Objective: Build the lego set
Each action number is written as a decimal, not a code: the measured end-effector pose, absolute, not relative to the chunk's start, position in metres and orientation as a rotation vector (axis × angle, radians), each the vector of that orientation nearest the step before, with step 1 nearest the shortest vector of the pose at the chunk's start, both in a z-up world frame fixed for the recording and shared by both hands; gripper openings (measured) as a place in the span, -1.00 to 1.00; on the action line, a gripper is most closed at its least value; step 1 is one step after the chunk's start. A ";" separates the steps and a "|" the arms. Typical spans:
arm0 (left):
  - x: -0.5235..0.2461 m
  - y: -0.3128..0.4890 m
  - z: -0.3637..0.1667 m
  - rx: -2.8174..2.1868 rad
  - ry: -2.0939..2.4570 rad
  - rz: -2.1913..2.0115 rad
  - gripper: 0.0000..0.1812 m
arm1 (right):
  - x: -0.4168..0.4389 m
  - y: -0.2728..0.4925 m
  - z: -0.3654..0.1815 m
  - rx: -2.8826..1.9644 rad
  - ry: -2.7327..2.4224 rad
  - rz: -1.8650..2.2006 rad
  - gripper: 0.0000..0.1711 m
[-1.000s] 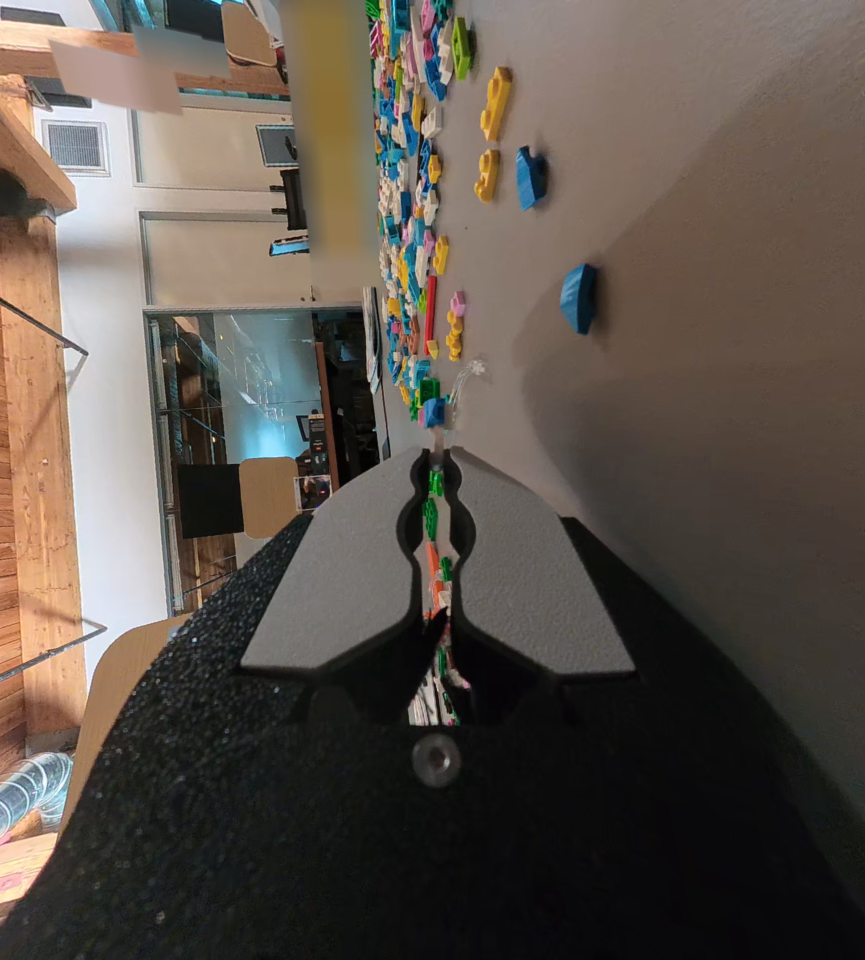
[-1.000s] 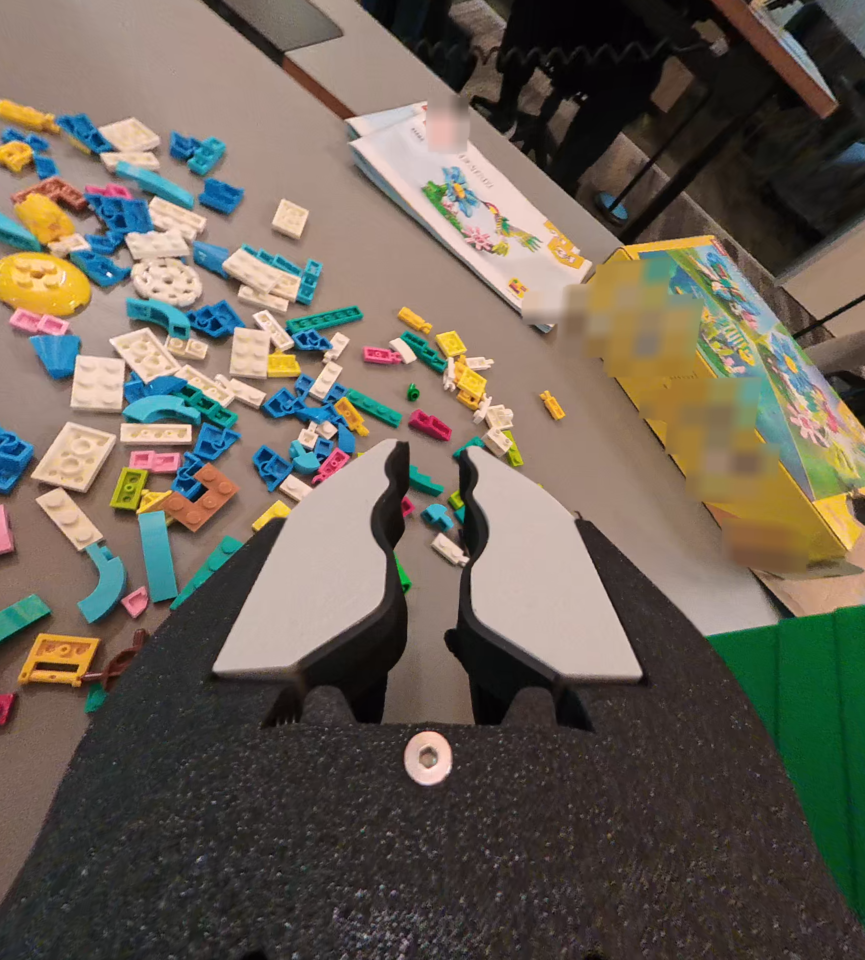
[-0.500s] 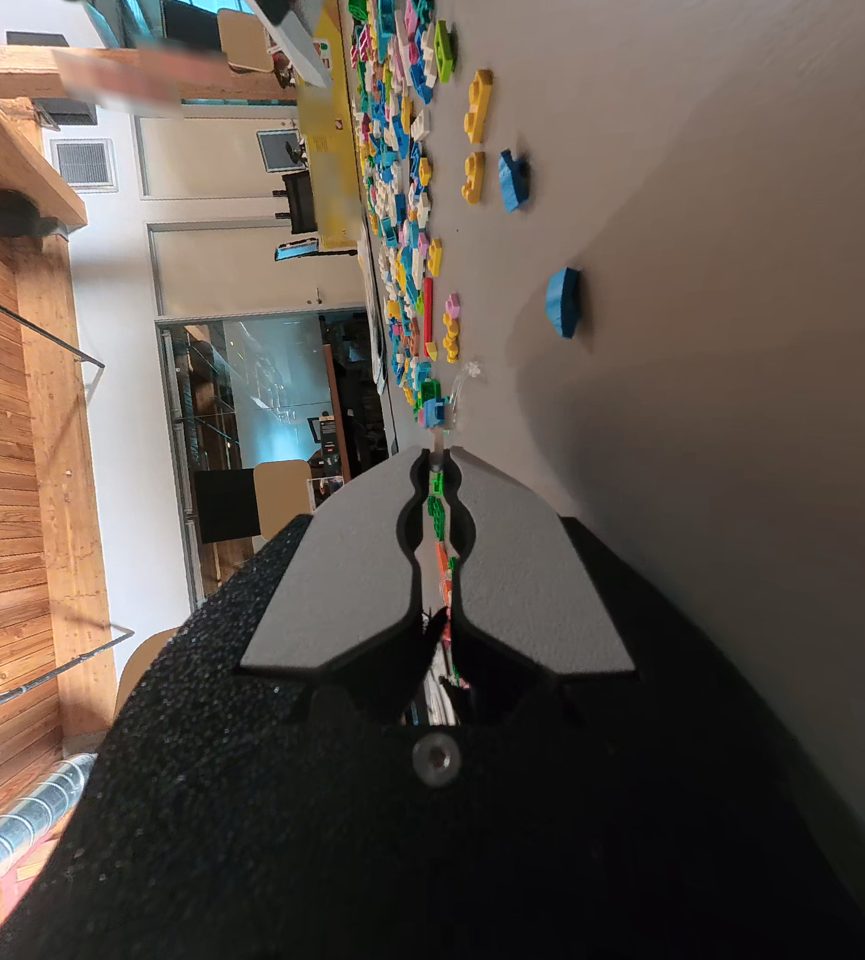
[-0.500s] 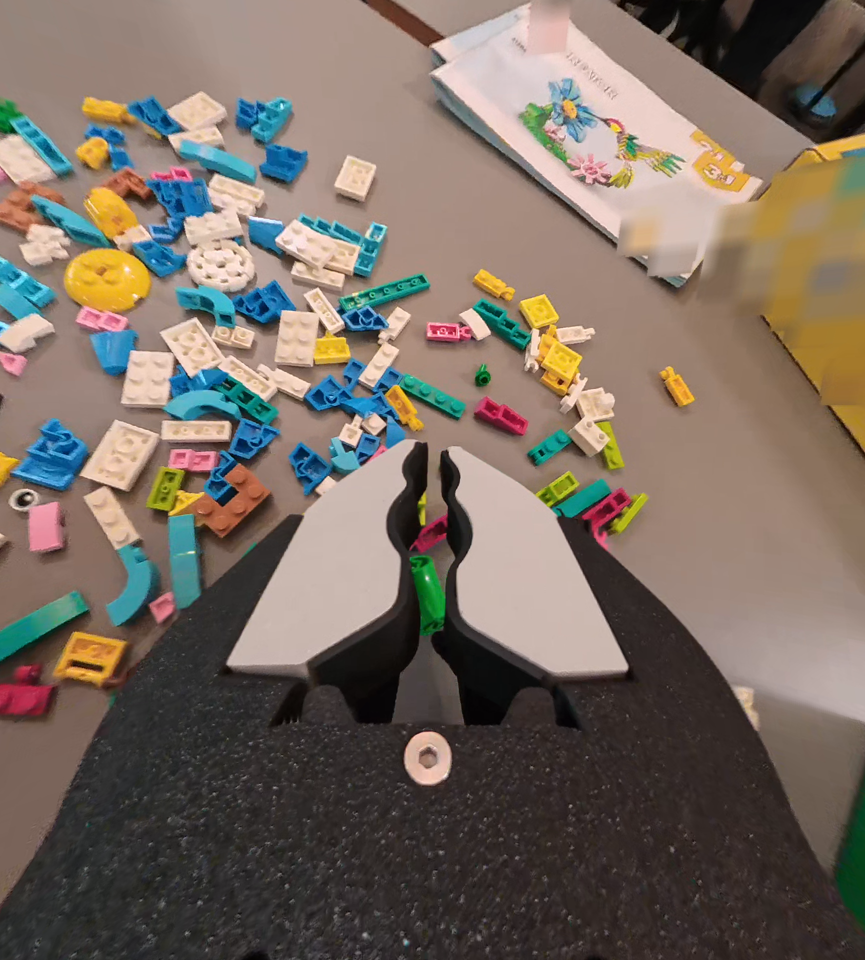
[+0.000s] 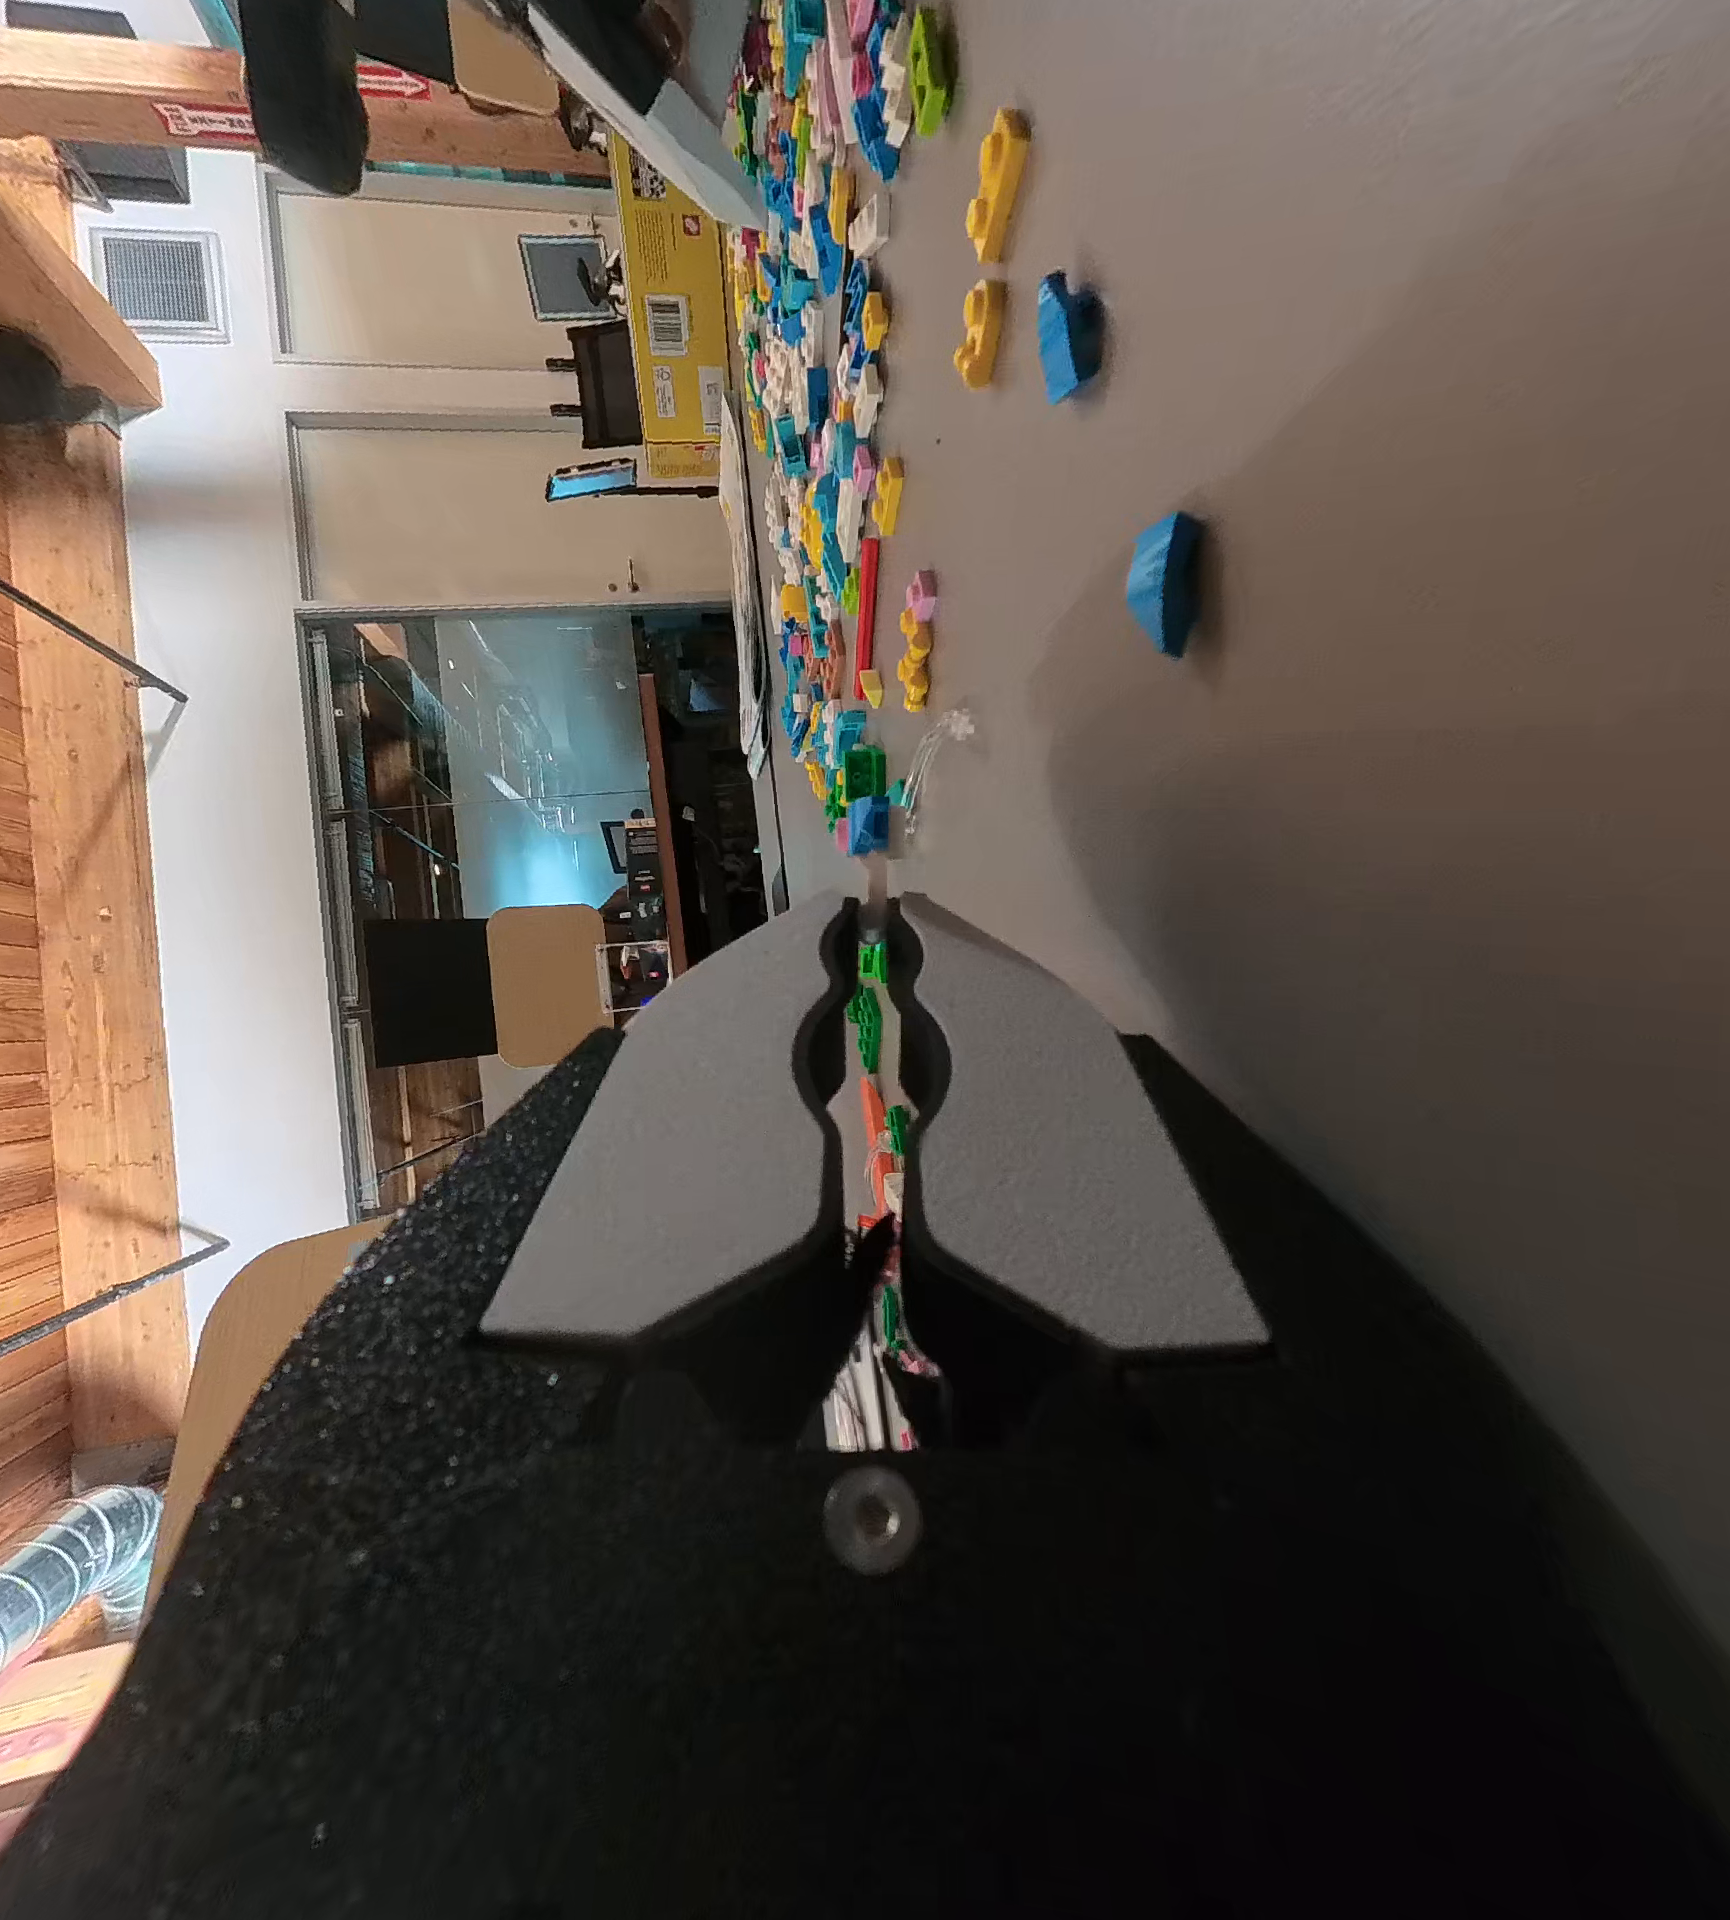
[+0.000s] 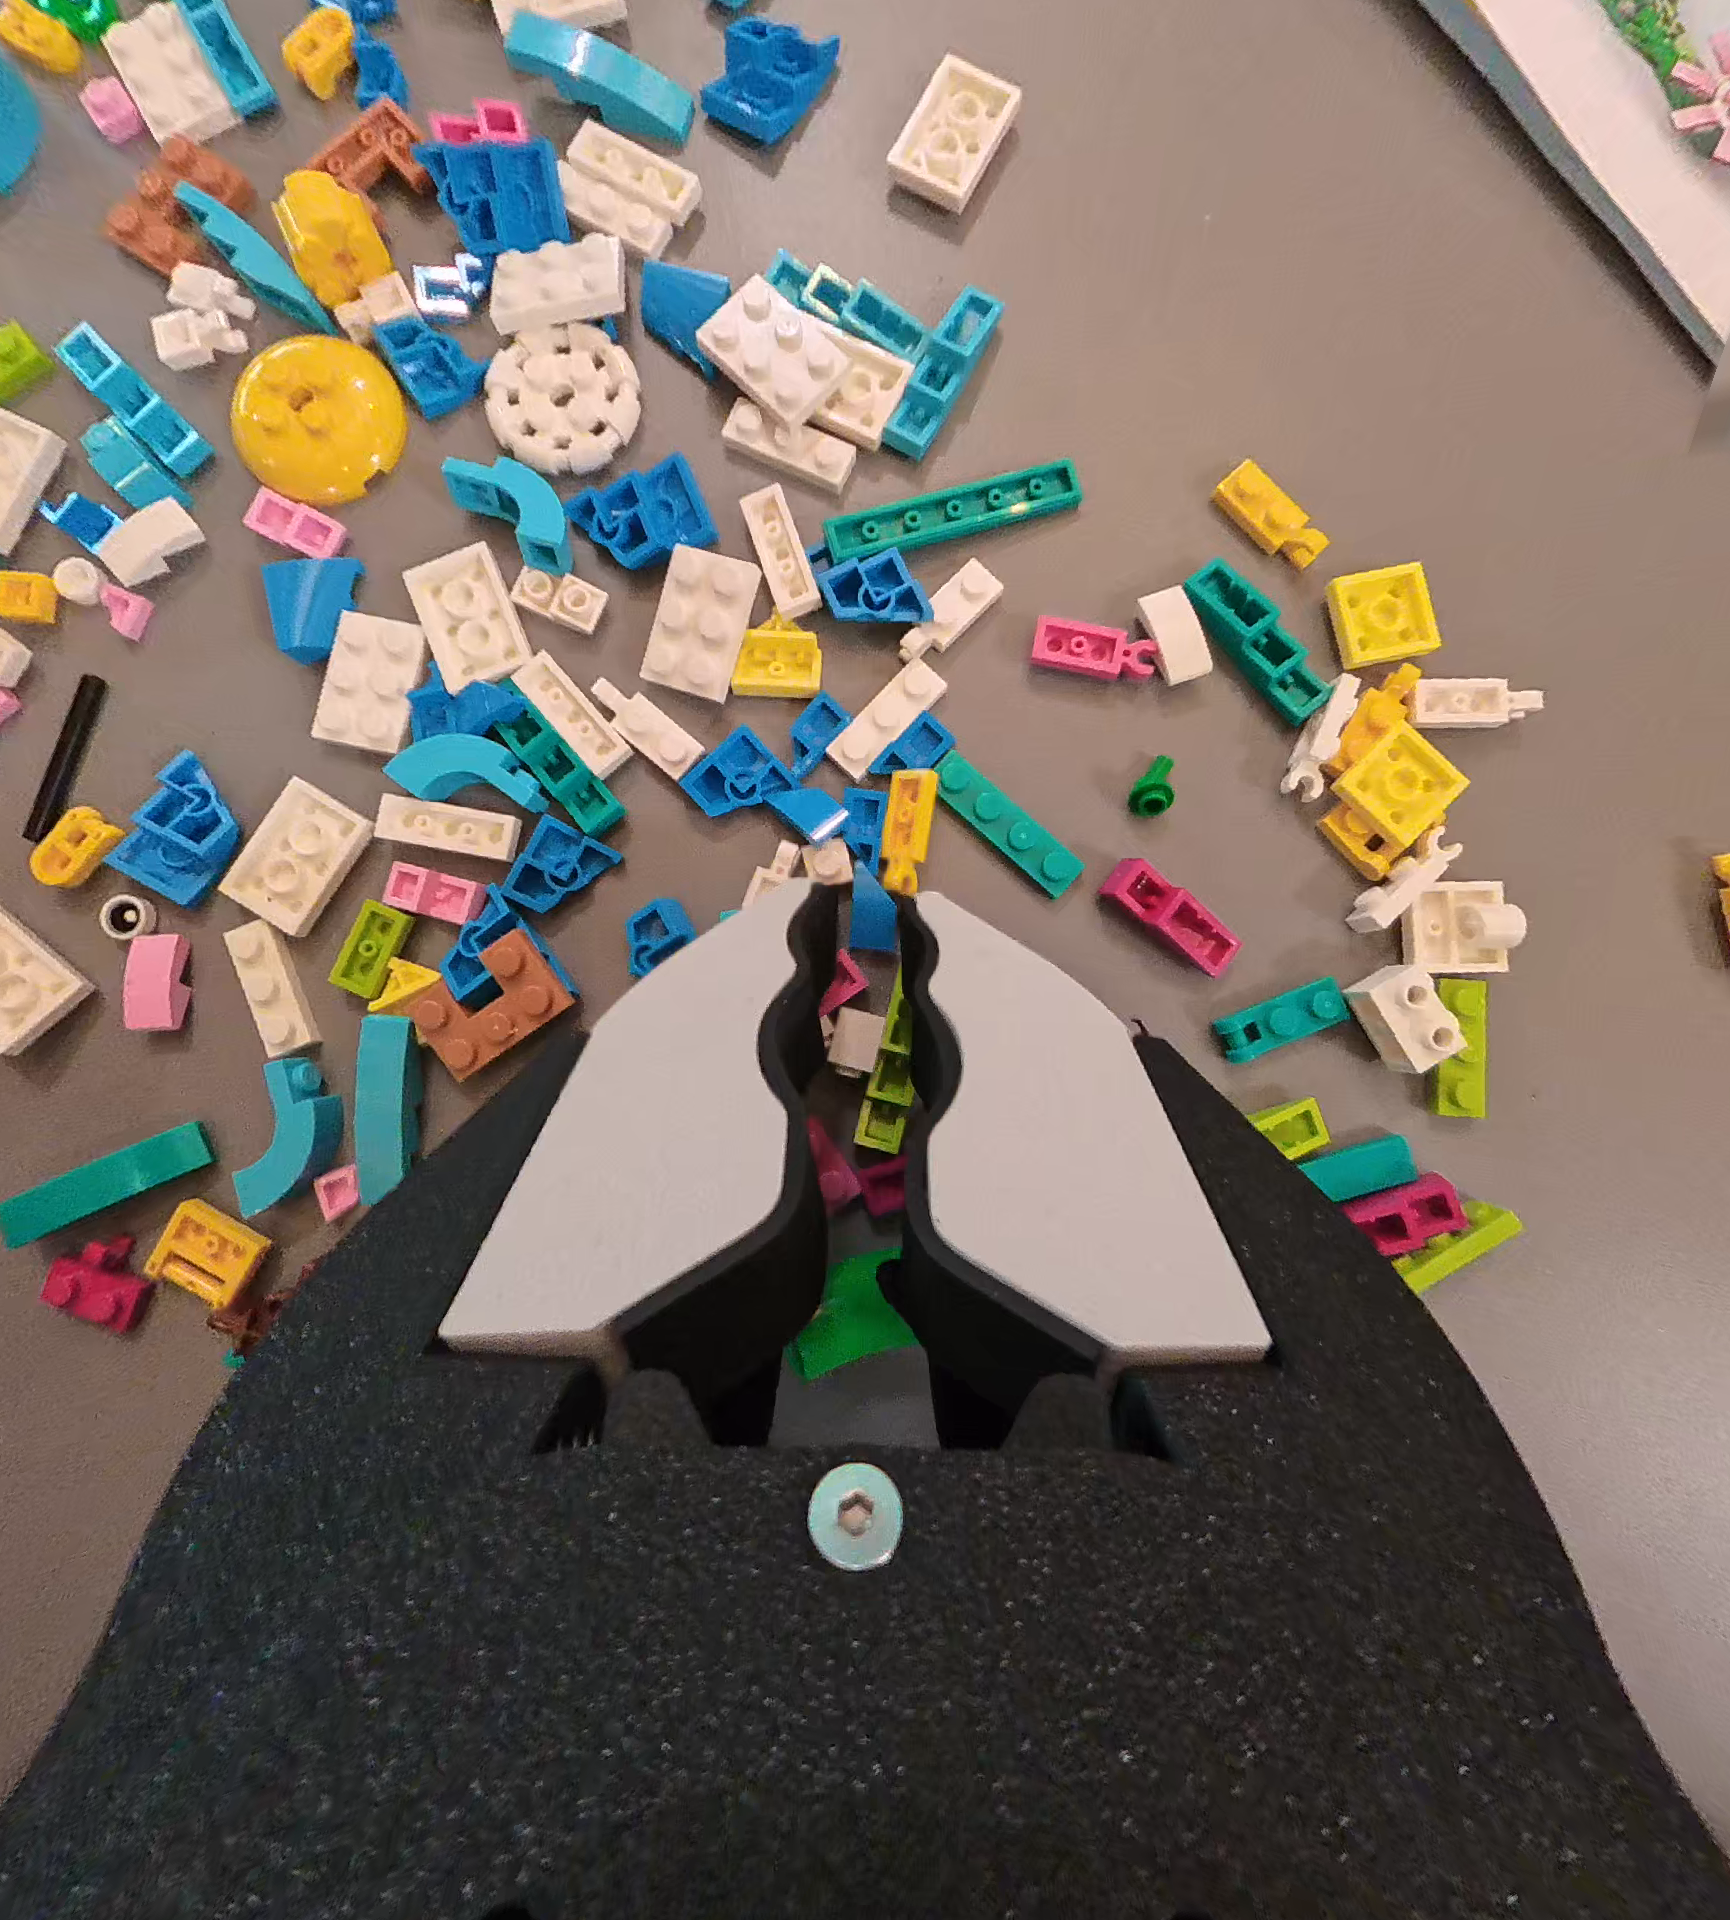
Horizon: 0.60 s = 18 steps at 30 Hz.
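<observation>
My left gripper (image 5: 873,909) is rolled on its side next to the grey table (image 5: 1463,727). It is shut on a thin lego assembly (image 5: 866,1023) with green and orange parts that shows in the slit between the jaws. My right gripper (image 6: 863,896) hangs low over a pile of loose lego pieces (image 6: 570,623) on the table (image 6: 1463,312), jaws a narrow gap apart. A small blue piece (image 6: 871,920) shows between its tips; I cannot tell whether they touch it. A yellow clip plate (image 6: 909,821) lies just ahead.
An instruction booklet (image 6: 1619,156) lies at the back right of the pile. The yellow box (image 5: 679,312) stands at the far table edge. Separate blue pieces (image 5: 1167,582) and yellow pieces (image 5: 996,182) lie apart from the pile. A green piece (image 6: 840,1320) shows under the right gripper. There is about 35 centimetres between the tips of the two grippers.
My right gripper has moved forward and down onto the pile, and its jaws have narrowed from wide open. My left gripper has stayed shut and drifted only slightly.
</observation>
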<state>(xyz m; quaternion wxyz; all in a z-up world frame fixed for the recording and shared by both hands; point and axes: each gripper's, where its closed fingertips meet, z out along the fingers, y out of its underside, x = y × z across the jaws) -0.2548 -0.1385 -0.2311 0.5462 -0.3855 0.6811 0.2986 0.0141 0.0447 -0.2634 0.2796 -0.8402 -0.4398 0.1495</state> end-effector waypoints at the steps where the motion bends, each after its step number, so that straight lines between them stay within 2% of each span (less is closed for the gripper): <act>1: -0.255 -0.138 -0.231 -0.917 1.614 0.703 -0.95 | 0.016 0.045 -0.263 -2.252 -1.188 0.394 -0.87; 11: -0.256 -0.138 -0.232 -0.930 1.615 0.699 -0.95 | 0.022 0.048 -0.264 -2.184 -1.312 0.257 -0.92; 18: -0.256 -0.137 -0.230 -0.940 1.599 0.685 -0.95 | 0.001 0.032 -0.236 -1.774 -1.527 0.089 -0.92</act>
